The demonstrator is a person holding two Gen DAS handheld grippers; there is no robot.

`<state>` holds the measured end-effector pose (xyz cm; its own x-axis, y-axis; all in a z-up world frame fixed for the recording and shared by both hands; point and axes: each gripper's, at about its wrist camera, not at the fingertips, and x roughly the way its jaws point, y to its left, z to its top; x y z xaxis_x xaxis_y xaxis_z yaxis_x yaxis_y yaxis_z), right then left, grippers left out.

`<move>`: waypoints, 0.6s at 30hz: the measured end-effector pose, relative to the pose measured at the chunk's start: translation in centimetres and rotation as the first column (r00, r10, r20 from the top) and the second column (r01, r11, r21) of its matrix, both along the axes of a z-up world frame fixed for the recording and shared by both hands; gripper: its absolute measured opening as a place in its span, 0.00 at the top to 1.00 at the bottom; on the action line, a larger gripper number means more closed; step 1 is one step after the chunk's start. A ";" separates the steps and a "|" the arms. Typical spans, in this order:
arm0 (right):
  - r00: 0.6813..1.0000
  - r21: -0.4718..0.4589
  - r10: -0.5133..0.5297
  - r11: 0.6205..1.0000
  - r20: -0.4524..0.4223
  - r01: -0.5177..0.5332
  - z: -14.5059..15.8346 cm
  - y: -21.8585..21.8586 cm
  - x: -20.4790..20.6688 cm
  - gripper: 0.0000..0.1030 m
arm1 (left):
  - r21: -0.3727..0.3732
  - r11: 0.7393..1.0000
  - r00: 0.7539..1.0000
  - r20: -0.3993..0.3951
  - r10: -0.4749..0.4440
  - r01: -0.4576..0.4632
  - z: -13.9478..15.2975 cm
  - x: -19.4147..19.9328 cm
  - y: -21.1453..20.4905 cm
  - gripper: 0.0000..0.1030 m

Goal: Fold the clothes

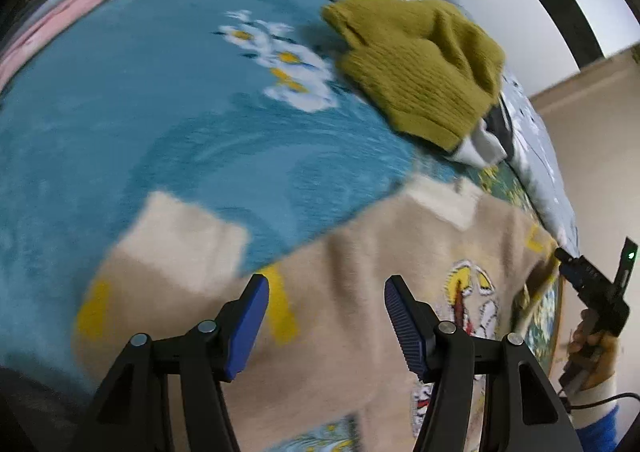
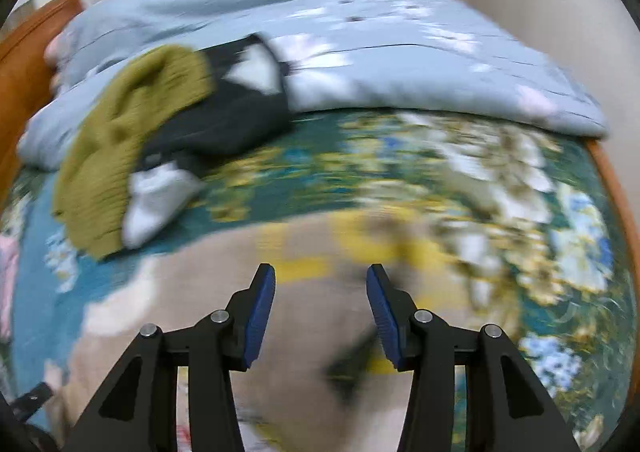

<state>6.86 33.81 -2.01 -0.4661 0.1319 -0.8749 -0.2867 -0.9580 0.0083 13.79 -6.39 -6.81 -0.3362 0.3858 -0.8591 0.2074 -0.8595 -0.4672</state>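
Spread flat on the blue floral blanket [image 1: 132, 100] — beige sweater [image 1: 360, 252]. Above it, left gripper [image 1: 326, 316] and right gripper [image 2: 321, 308], jaws apart, empty. Beyond the sweater — olive knit [image 1: 420, 64].

Bed is covered by a teal blanket [image 1: 132, 100] printed with white daisies. A pale blue-grey quilt [image 2: 400, 64] is bunched at the far side. Orange-brown wooden bed frame [image 2: 24, 64] is seen at the edges.
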 end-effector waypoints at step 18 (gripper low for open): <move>0.953 -0.012 0.173 0.984 0.250 -0.175 -8.6 -0.6 7.9 0.51 | 0.013 0.999 0.998 -0.048 -0.033 0.034 -0.2 -0.4 1.5 0.38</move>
